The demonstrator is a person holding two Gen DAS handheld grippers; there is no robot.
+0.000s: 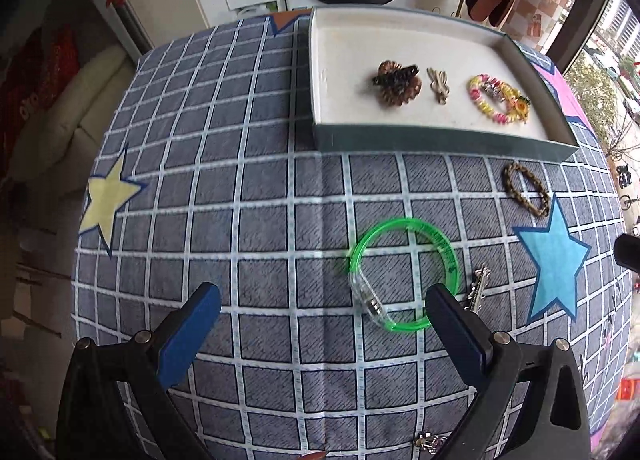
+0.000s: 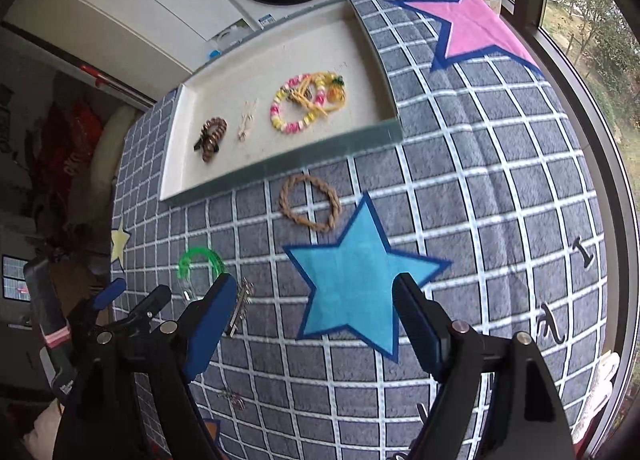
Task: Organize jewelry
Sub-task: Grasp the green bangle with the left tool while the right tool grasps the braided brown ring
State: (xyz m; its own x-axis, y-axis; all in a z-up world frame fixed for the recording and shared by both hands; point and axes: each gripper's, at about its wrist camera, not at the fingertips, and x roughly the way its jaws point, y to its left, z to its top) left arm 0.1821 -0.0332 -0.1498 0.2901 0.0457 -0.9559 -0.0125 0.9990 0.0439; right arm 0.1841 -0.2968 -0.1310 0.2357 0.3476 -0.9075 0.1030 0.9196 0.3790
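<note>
Green bangle (image 1: pixel 404 274) flat on checked cloth (image 1: pixel 260 200), clear clasp toward wide-apart left gripper (image 1: pixel 322 314); right gripper (image 2: pixel 316 300) likewise spread.

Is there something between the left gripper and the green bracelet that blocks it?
Nothing visible blocks it. The left gripper is open above the cloth, and the green bracelet lies flat just ahead, near its right jaw. A small silver clip lies beside the bracelet, not in the path.
</note>
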